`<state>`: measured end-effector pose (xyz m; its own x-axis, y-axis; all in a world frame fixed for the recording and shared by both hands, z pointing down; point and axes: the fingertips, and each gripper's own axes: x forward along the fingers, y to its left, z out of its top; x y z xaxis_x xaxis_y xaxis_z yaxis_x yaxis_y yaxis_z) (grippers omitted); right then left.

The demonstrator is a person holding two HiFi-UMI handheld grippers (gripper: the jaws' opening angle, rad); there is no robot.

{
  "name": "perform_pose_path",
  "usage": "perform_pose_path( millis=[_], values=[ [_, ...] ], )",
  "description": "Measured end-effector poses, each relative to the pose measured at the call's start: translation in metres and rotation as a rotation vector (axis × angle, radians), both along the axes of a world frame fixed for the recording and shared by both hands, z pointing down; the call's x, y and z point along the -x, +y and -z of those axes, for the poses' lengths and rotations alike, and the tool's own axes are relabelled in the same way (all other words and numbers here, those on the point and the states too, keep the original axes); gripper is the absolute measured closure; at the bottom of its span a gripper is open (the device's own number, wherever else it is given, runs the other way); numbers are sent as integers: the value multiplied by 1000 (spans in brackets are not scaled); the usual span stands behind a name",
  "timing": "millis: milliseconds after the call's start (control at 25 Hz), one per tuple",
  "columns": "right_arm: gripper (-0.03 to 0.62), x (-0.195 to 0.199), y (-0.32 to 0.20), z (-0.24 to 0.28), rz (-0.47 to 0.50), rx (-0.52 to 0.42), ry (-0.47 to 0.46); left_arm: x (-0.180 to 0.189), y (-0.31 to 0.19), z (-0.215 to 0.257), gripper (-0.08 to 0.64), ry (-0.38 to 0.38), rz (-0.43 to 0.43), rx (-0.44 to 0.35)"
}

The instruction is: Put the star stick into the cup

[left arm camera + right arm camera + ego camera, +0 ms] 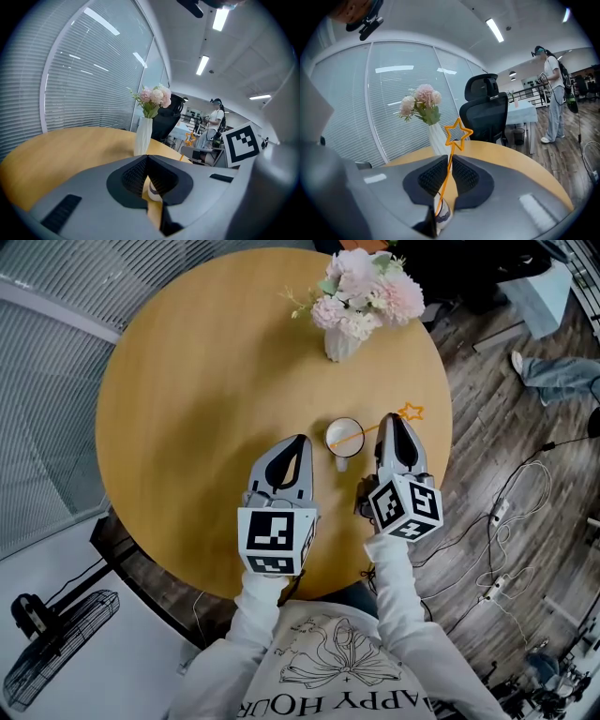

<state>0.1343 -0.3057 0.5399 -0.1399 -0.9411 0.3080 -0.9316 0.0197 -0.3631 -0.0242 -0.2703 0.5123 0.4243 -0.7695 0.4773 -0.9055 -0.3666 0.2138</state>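
Right tool point(392, 420): pads slightly apart, released; the stick point(449, 164) passes between them unclamped. The stick's lower end sits in the cup point(344, 438), at frame centre of the head view on the worktop point(206, 371); its top leans toward the upper right. Left tool point(298, 441): clenched, empty.

Orange star stick point(367, 431), tilted in white cup point(341, 461)

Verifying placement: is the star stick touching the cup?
Touching. Head view shows the star stick with its lower end inside the cup, its shaft leaning on the rim.
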Motion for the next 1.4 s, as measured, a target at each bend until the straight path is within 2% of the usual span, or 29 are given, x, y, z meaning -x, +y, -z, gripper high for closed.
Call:
perform_pose_path(
  millis=[280,760,1000,1120,1280,1400],
  values=[
    [528,-4,9,0,-4,23,-20,0,4,8,554,0,7,-13],
    [485,-3,48,18,-12,51,-46,0,24,49,554,3,27,-92],
    [427,2,75,7,20,172,-60,4,48,74,554,11,46,-128],
    [420,5,80,-2,61,240,-64,8,61,83,554,3,56,-143],
    [396,7,86,-7,120,301,-45,13,73,94,554,2,69,-161],
    [396,9,100,-4,122,307,-51,17,80,102,554,2,79,-178]
  ],
)
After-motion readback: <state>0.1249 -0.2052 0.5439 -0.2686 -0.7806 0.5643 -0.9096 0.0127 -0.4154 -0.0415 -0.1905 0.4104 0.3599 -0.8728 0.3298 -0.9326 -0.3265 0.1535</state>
